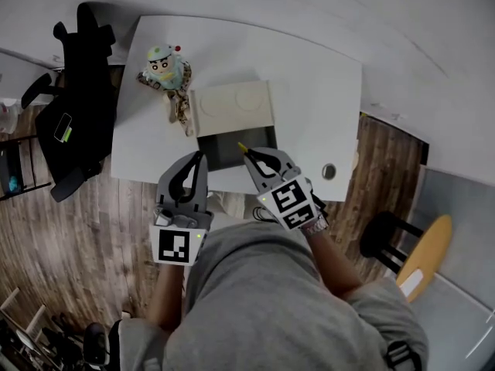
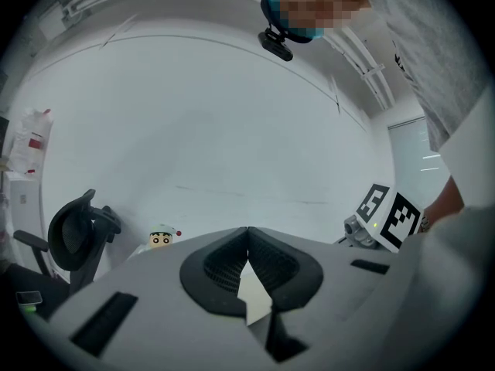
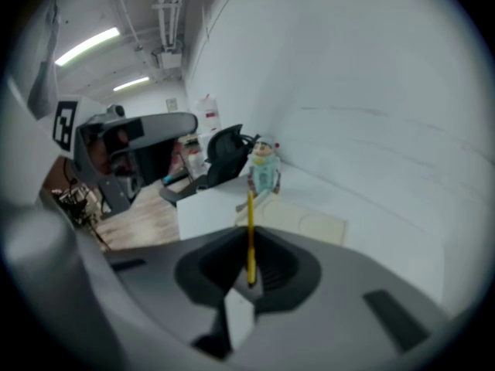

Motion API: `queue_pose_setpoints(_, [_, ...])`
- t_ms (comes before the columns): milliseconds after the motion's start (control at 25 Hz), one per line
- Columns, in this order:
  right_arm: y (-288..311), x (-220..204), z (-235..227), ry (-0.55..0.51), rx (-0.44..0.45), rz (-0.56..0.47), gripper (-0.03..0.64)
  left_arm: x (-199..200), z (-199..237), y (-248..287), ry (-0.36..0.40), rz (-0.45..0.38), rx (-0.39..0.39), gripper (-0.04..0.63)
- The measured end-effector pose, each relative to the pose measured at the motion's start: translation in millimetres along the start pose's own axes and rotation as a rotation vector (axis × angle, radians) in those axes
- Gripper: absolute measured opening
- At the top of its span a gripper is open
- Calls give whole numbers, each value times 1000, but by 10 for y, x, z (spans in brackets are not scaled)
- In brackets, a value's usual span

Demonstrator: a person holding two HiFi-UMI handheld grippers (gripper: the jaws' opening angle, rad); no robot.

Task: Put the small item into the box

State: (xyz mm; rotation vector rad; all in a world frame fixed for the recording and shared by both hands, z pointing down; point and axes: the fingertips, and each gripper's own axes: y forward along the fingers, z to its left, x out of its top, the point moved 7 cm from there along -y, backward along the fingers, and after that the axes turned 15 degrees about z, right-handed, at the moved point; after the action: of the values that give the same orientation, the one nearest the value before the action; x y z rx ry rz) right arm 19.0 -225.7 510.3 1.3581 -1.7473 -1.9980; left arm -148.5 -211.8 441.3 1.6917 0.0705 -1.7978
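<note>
Yellow and skinny, the little stick [image 1: 243, 148] is pinched upright between the jaws of the right gripper [image 1: 252, 155], and in the head view its tip shows against the dark inside of the box [image 1: 220, 150]. The box is open, its cream lid [image 1: 234, 107] flipped back flat on the table toward the wall. The inside just reads as dark, so no telling what's in there. The left gripper [image 1: 202, 158] sits just beside the box's near-left corner, jaws closed tip to tip on nothing.

The white table [image 1: 317, 91] also has a cartoon toy figure [image 1: 165, 66] near its far-left corner. There's a wood floor [image 1: 77, 246], a black office chair [image 1: 77, 122] to the left and a black stool [image 1: 384, 238] to the right.
</note>
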Motion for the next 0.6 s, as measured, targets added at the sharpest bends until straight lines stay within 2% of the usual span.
queue_pose_setpoints(320, [372,-97,-102,-84,63,127,46,1,30,76,-25,-7,69,32])
queue_pose_setpoints(600, [696,-240,-151,-133,109,253,46,-62,10,130,-33,12,90,32])
